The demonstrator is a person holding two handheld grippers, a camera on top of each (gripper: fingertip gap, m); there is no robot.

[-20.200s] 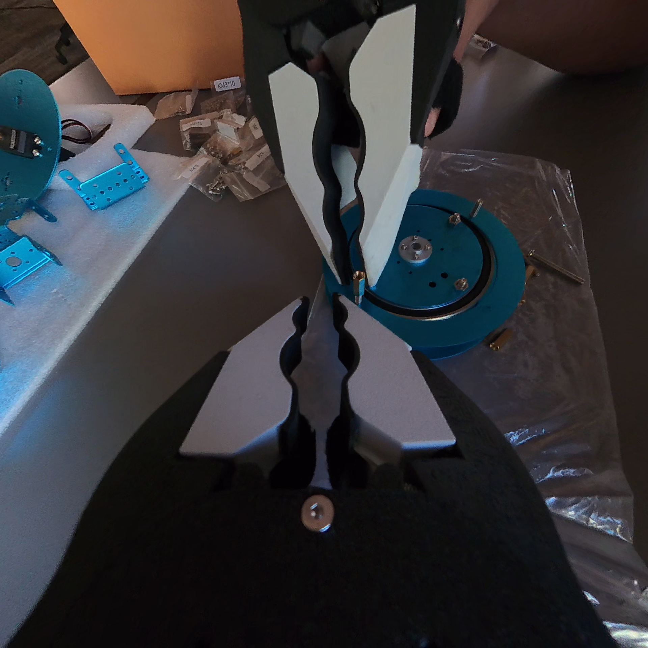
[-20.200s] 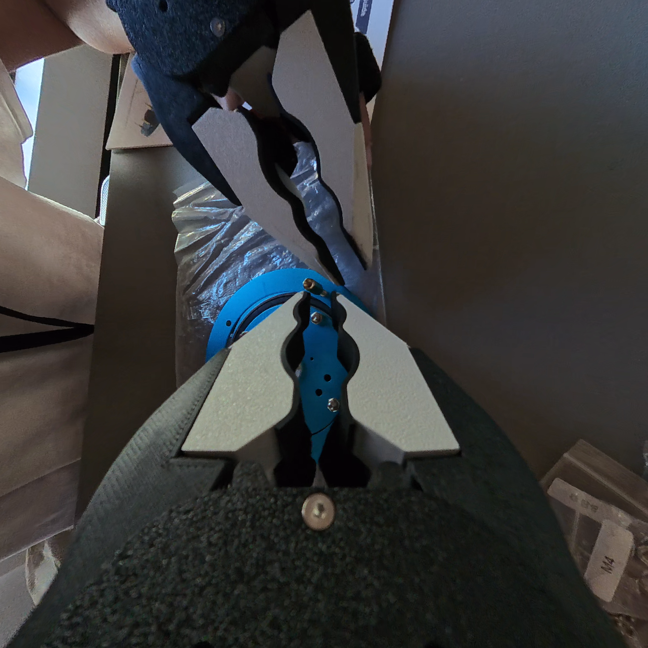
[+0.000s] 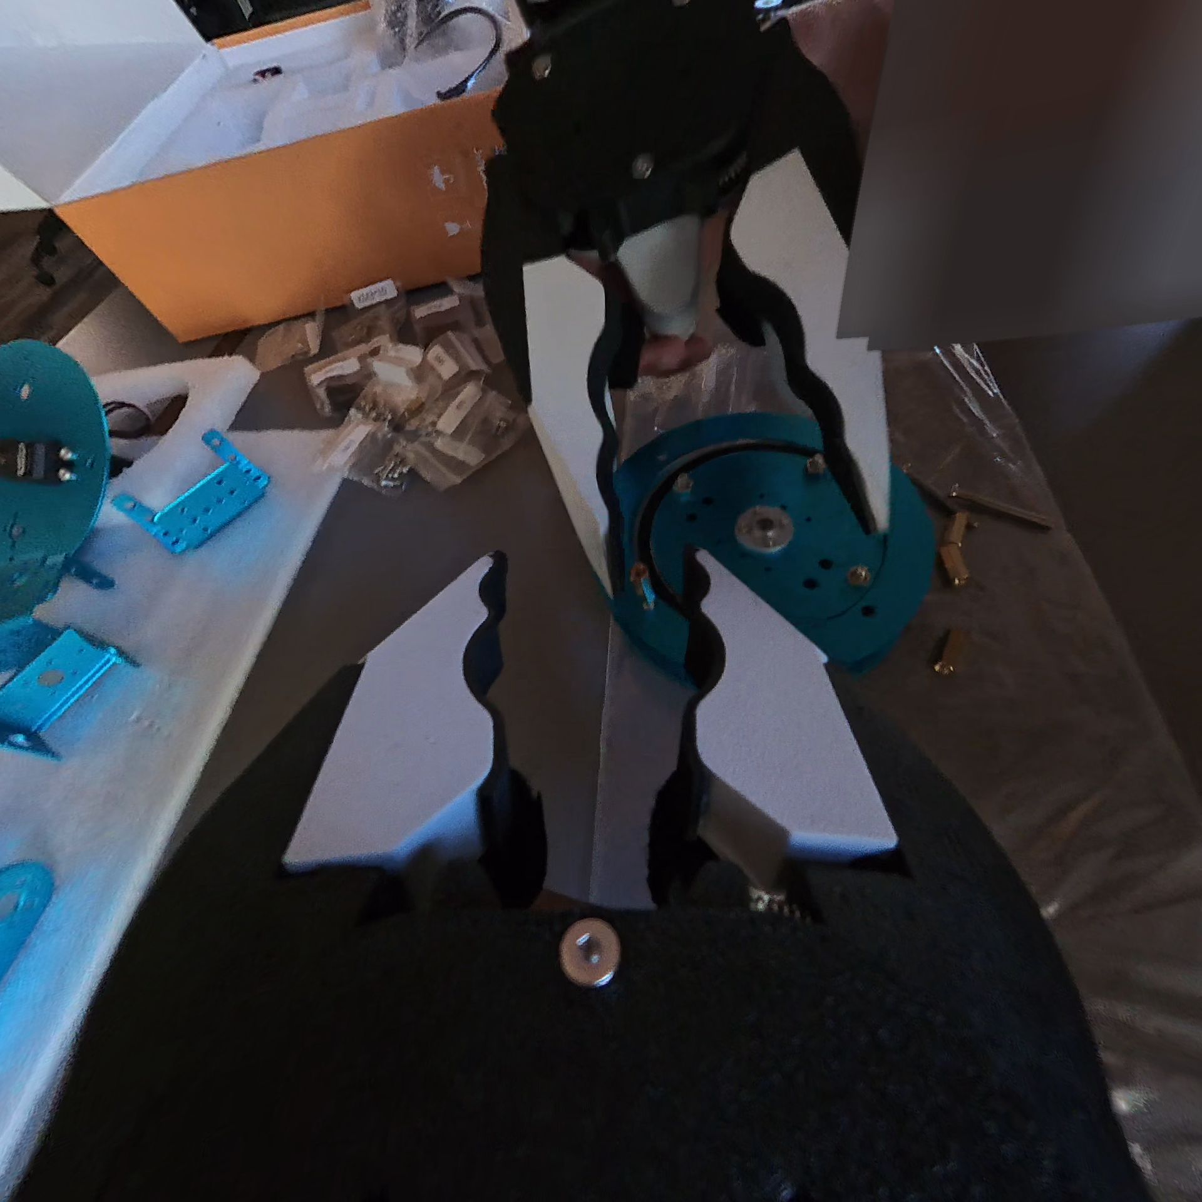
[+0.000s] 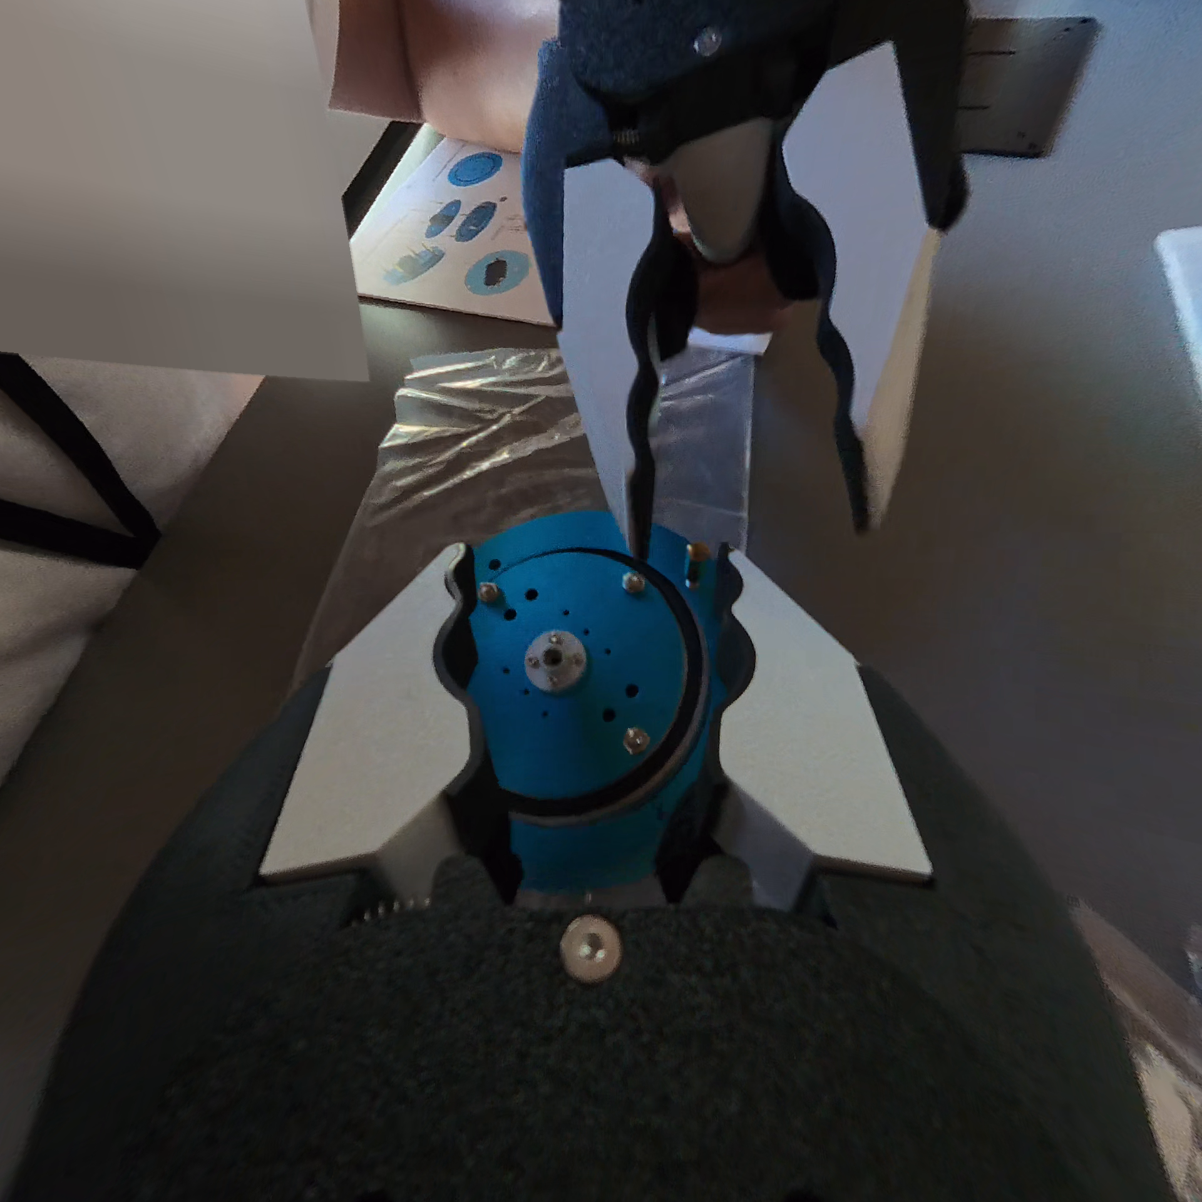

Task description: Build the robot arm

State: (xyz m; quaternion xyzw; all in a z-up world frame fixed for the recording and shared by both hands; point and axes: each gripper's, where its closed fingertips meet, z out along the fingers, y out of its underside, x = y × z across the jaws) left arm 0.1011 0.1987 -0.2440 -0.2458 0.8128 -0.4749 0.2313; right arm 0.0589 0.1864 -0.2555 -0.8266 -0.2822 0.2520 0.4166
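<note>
Now blue disc assembly [image 4: 572,663] between right gripper [image 4: 595,566] jaws.

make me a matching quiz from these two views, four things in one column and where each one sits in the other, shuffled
Things
1. blue round plate assembly
2. orange box
3. brass standoffs
4. printed sheet with blue drawings

Places
A. loose on the clear plastic film beside the plate
B. at the far end of the table in the left wrist view, lid open
C. between the fingers of the right gripper
D. flat on the table beyond the plastic film in the right wrist view

Pairs: 1-C, 2-B, 3-A, 4-D
</note>
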